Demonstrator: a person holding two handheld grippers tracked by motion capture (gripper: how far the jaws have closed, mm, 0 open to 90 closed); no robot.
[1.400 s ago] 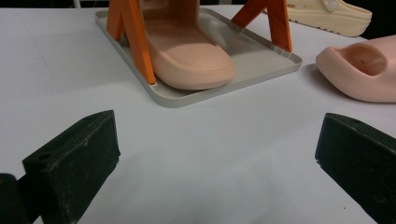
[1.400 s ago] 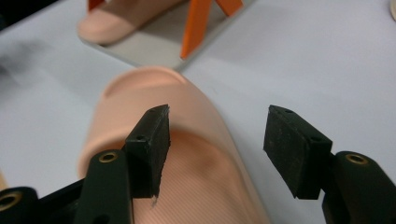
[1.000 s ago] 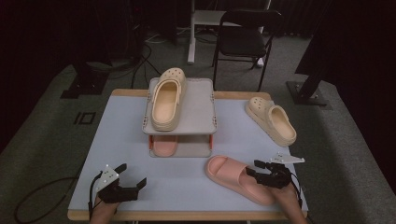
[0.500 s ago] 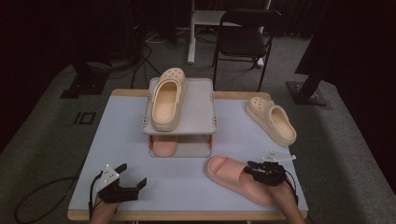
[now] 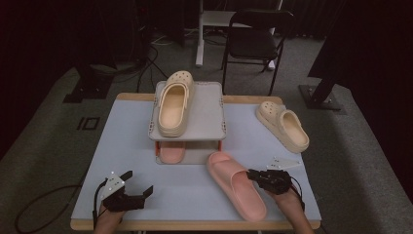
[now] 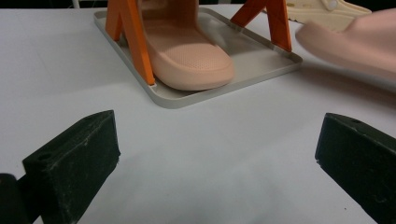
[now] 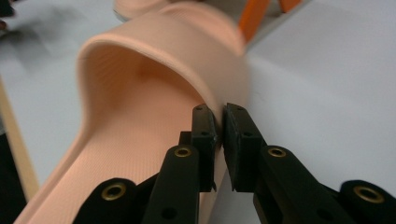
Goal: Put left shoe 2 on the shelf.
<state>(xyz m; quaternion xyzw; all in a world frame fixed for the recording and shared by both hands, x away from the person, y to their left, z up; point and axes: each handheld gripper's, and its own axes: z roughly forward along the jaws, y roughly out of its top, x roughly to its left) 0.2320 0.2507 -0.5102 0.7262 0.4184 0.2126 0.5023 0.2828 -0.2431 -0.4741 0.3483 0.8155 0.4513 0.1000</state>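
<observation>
I see the table [image 5: 195,195], with the two-tier rack [image 5: 204,109] ahead of both grippers, a beige clog [image 5: 174,105] on top and a pink slide [image 6: 187,60] on its lower tray. Second pink slide [image 5: 236,183] lies beside my right gripper [image 5: 254,175], whose jaws have just been closing and now pinch its side wall. Left gripper [image 5: 139,185] wide open, holding nothing.

The right gripper [image 5: 253,175] has just closed onto the pink slide's [image 5: 238,187] edge.

Table [image 5: 146,146] brightly lit from above, dark surroundings; soft shadows; pink slipper [image 7: 140,116] blurred close-up, far end.
</observation>
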